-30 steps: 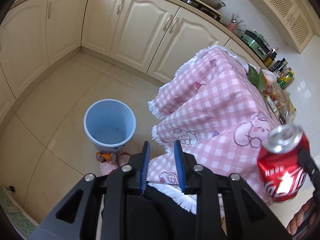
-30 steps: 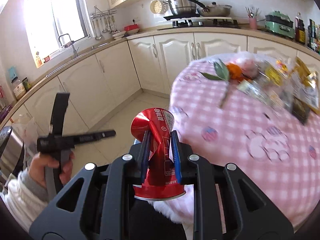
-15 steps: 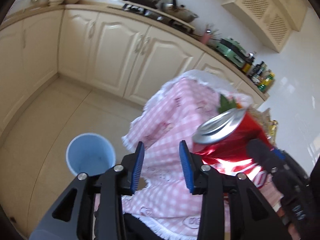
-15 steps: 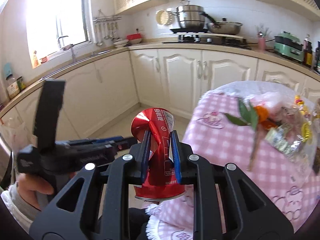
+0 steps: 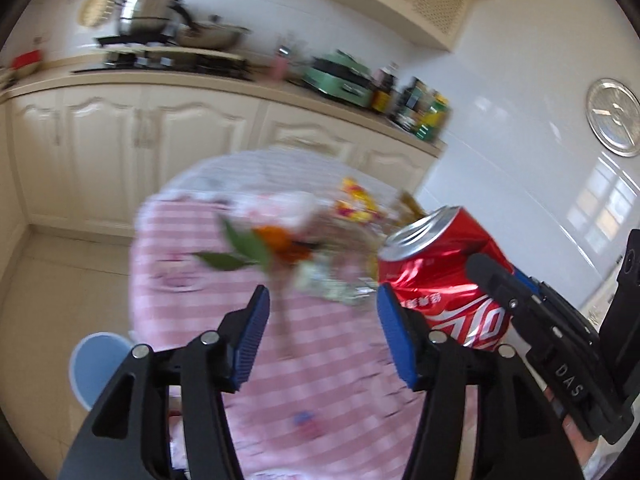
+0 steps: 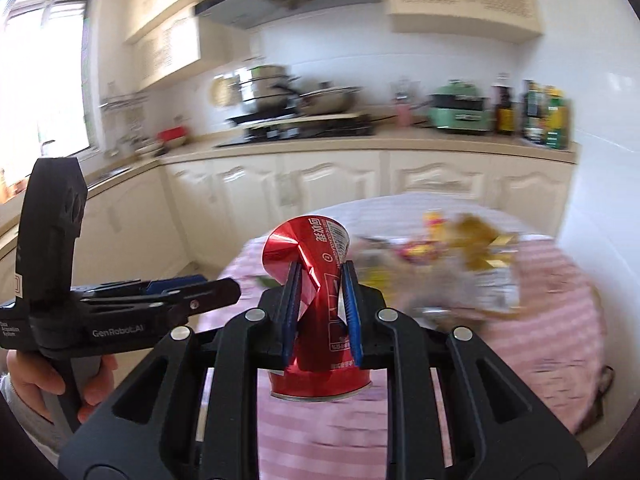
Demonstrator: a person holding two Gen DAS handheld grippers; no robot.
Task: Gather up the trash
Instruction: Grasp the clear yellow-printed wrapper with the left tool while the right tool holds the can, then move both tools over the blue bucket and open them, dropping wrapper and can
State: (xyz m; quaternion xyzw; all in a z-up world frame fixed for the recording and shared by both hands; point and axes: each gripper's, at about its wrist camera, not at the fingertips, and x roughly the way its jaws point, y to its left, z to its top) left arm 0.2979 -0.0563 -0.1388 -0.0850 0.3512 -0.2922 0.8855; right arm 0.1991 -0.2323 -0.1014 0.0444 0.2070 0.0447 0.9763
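Observation:
My right gripper (image 6: 318,312) is shut on a crushed red soda can (image 6: 316,276), its blue pads pressing the dented sides above the pink checked table (image 6: 552,312). In the left wrist view the same red can (image 5: 436,280) hangs at the right, held by the right gripper's black fingers (image 5: 496,280). My left gripper (image 5: 322,336) has its jaws opening with nothing between them, over the pink tablecloth (image 5: 320,400). Green leaves (image 5: 240,250), an orange scrap (image 5: 280,242) and shiny wrappers (image 5: 356,204) lie blurred on the table. In the right wrist view the left gripper (image 6: 192,294) shows at the left in a hand (image 6: 28,376).
A light blue bin (image 5: 98,364) stands on the tiled floor left of the table. Cream cabinets (image 5: 120,152) line the back under a counter with pots (image 5: 160,8), a green appliance (image 5: 340,80) and bottles (image 5: 416,108). A white wall (image 5: 520,160) closes the right side.
Both grippers have risen and swung from the floor and bin toward the table top. My left gripper's jaws have spread wider. The can stays clamped in the right gripper.

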